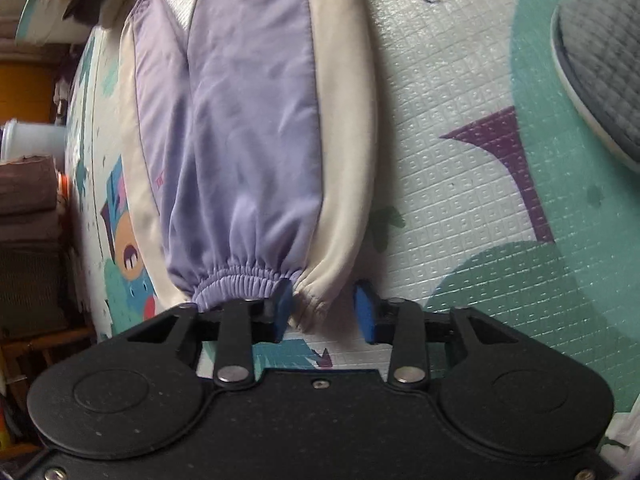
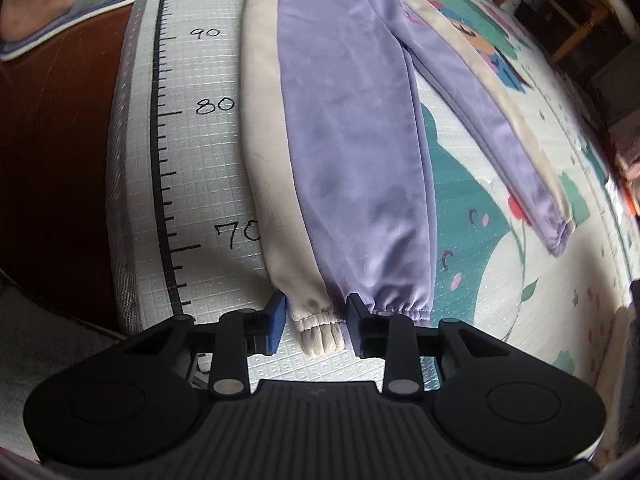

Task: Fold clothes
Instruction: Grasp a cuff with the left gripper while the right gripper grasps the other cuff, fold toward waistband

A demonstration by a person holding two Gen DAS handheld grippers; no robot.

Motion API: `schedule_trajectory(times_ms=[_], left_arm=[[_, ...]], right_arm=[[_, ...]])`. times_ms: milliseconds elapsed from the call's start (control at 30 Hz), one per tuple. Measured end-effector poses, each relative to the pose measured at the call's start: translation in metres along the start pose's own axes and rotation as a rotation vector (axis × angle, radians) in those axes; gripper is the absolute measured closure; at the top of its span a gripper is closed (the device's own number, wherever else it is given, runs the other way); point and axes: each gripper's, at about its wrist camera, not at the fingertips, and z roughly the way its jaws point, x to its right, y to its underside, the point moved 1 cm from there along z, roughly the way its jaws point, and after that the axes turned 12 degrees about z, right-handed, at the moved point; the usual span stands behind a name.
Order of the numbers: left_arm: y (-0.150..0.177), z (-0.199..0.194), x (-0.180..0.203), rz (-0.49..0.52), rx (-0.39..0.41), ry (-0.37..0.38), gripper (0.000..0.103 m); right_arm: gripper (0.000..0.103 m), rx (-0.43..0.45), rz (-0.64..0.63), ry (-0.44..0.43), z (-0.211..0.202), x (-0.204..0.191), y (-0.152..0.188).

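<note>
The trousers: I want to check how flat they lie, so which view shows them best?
The right wrist view: both legs of the trousers show, spread apart up to the waistband. The left wrist view shows them closer, mostly one leg and its cuff.

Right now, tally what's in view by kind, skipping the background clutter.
Trousers: 1
Grey slipper: 1
Play mat: 1
Grippers: 2, left gripper and right gripper
Total: 5

The play mat [image 2: 208, 152] carries a printed height ruler [image 2: 160, 152] numbered 100, 90, 80 and 70. Small pink lettering on the purple trousers [image 1: 240, 120] is too blurred to read.
</note>
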Motion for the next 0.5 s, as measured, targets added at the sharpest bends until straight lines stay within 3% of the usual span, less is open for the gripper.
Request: schedule_trajectory(times_ms=[100,167,300,500], left_arm=[[0.0,-0.004,-0.012,-0.124,0.008,0.017,0.092],[0.004,-0.009,-0.025,-0.28,0.017,0.031,0.093],[0.018,-0.022,-0.047,-0.541,0.043,0.019,0.093],[0.047,-0.037,-0.079,-0.845,0.123,-0.025,0.094]], right_arm=[[0.087,-0.004,0.051,-0.038,-0.003,0.009,-0.004],[0.091,0.001,0.062,-0.043,-0.008,0.015,-0.007],[0.092,0.011,0.117,-0.039,-0.025,0.033,-0.01],[0.093,0.018,0.244,-0.041,-0.044,0.101,-0.031]])
